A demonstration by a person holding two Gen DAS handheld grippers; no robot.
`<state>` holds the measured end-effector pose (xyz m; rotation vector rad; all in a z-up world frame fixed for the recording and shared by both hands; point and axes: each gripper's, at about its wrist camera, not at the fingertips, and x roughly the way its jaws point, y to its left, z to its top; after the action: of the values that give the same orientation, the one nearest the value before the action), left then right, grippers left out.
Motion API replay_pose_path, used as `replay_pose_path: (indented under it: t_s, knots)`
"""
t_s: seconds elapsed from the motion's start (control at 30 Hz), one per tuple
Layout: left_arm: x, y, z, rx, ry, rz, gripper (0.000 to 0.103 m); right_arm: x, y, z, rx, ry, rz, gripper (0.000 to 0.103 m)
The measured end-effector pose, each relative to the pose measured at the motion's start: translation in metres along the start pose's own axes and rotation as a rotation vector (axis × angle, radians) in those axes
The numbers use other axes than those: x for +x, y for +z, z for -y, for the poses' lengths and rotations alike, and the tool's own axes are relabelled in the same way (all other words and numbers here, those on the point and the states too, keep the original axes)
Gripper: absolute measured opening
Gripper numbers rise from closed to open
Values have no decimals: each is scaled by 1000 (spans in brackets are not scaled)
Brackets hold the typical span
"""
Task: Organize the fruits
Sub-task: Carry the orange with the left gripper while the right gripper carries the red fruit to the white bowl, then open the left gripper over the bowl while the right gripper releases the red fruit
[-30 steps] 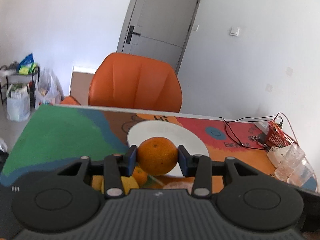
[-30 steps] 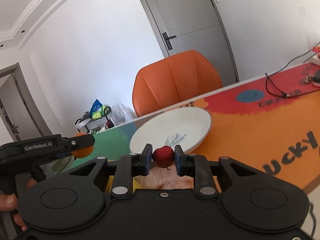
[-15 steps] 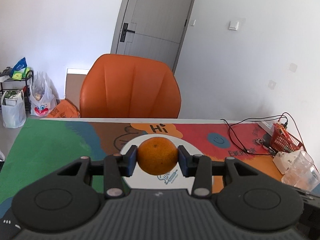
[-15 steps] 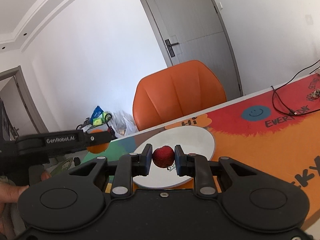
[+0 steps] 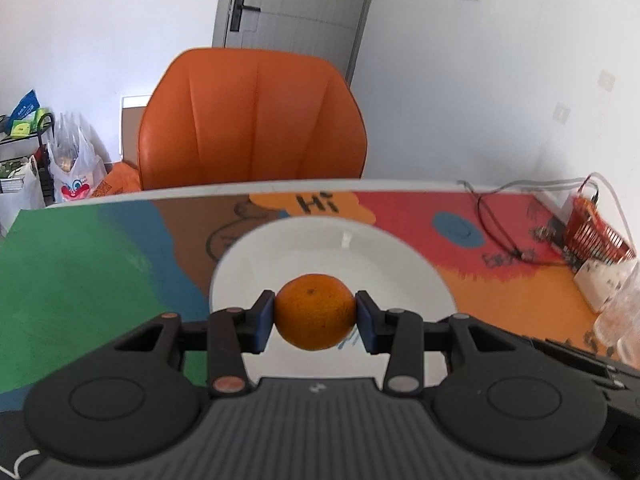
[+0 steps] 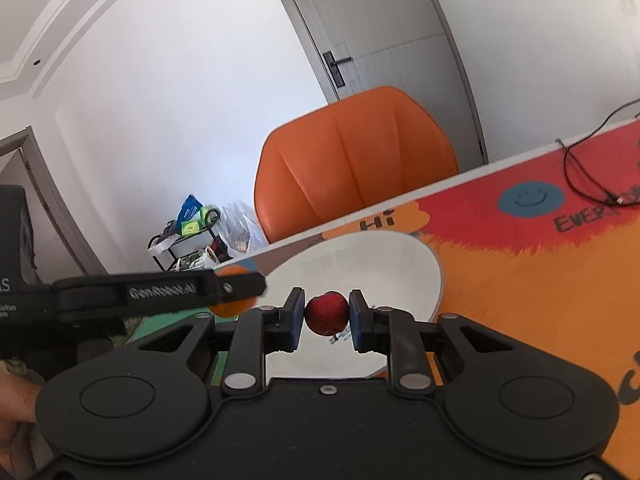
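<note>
Both hands have come forward over the last second. The white plate point(image 5: 332, 248) sat small at 12 o'clock behind the fruit a second ago; now it fills the centre of both wrist views. Grips unchanged.

Left gripper point(image 5: 315, 312): fingers clamped on the orange point(image 5: 315, 312), pads pressing on both sides, fruit in the air in front of the plate's near half.

Right gripper point(image 6: 326, 314): fingers clamped on the small red fruit point(image 6: 326, 312), probably a strawberry or small plum, can't tell. Also airborne, lined up with the plate point(image 6: 360, 256) centre.

My read: both fruits are in transit and now about at the drop zone. Plate looks bare, nothing set down yet. Next is lower and release. Two grippers converging on one plate, so collision between them is the risk; the orange may roll on the shallow plate.

View differences:
- Right wrist view shows the left gripper from the side at 9 o'clock, its finger point(image 6: 224, 286) reaching to the plate's left rim with the orange peeking behind it, plus part of a hand point(image 6: 16, 408) at 8 o'clock. So the two tools are near each other.
- Left wrist view shows no clear sign of the right gripper, only a dark edge at 4 o'clock. It does show the tabletop point(image 5: 80, 272) right side: cables point(image 5: 496, 232), a red basket point(image 5: 596, 232), clear plastic cups point(image 5: 620, 320).
- Orange chair point(image 5: 252, 120) sits at 12 o'clock in both.
</note>
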<state>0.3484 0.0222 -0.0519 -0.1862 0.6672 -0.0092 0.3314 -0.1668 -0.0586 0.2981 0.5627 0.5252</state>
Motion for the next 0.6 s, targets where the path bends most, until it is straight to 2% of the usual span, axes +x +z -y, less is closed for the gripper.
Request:
replay_pose_path:
  t_s: [0.27,0.43,0.6]
  knots:
    - [36,-9,-5,0,17,-106,41,17,-10,15,31,-42,-33,22]
    - [45,-9,-5,-3,53,-133,42,22,-12,19,43,-42,-43,22]
    - [31,-5,-5,-2,62,-103,44,29,-10,17,35,-47,-49,22]
